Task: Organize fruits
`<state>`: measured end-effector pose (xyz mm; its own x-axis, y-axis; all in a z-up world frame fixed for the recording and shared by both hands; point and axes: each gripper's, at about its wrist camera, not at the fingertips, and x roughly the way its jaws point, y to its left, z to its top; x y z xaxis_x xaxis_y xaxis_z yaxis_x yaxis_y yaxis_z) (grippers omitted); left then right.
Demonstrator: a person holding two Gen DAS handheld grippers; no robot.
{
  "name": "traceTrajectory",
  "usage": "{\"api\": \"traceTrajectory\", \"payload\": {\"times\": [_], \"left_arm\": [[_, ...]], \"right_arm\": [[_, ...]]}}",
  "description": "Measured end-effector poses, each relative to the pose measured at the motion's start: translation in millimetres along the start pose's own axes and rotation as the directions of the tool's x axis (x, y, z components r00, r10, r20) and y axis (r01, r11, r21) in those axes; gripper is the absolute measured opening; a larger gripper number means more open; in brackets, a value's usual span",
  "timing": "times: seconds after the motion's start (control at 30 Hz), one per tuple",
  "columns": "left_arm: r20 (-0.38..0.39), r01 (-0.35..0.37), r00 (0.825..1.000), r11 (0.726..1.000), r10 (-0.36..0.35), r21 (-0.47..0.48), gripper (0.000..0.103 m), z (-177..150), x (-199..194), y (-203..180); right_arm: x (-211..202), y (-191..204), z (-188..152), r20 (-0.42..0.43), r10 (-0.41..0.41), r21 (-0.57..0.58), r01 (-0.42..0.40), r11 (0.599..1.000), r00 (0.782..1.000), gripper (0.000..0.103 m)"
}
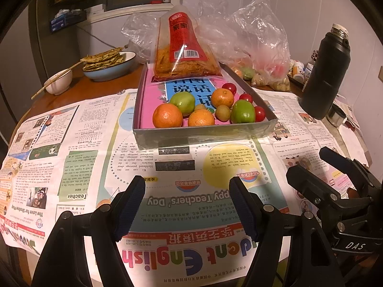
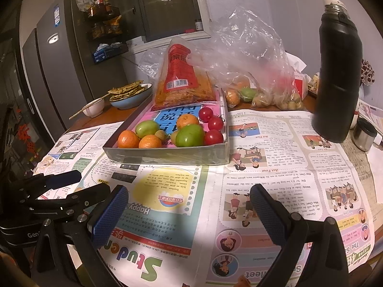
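Observation:
A grey shallow tray [image 1: 205, 134] [image 2: 167, 156] stands on the newspaper ahead of both grippers. At its near end lie three oranges [image 1: 167, 115] [image 2: 128, 139], two green fruits [image 1: 242, 111] [image 2: 190, 135], three red cherry tomatoes [image 1: 259, 113] [image 2: 213, 136] and a few small yellowish fruits [image 1: 222, 112]. My left gripper [image 1: 186, 184] [image 2: 92, 181] hovers open over the newspaper, short of the tray, with nothing between its blue pads. Just to its right, my right gripper [image 2: 189, 191] [image 1: 307, 160] is also open and empty.
A red snack bag [image 1: 184, 47] leans in the tray's far end. Clear plastic bags [image 2: 251, 76] with more fruit lie behind on the right. A black flask [image 2: 337, 76] and a metal cup [image 2: 363, 134] stand at the right. A blue bowl [image 1: 107, 68] of flatbreads and a white bowl [image 1: 58, 83] with chopsticks sit at the back left.

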<state>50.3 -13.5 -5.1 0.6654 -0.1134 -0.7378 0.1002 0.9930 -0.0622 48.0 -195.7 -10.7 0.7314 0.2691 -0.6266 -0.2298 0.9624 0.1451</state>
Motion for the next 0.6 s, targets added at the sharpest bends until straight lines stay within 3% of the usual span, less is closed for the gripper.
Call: {"api": "traceTrajectory", "payload": {"times": [0.6], "left_arm": [[0.005,-0.002,1.000,1.000,0.002,-0.002,0.074,-0.6,-2.3,2.2]], "right_arm": [[-1.5,-1.0,0.1,0.002,-0.004,0.005,0.004,1.000,1.000,0.102]]}}
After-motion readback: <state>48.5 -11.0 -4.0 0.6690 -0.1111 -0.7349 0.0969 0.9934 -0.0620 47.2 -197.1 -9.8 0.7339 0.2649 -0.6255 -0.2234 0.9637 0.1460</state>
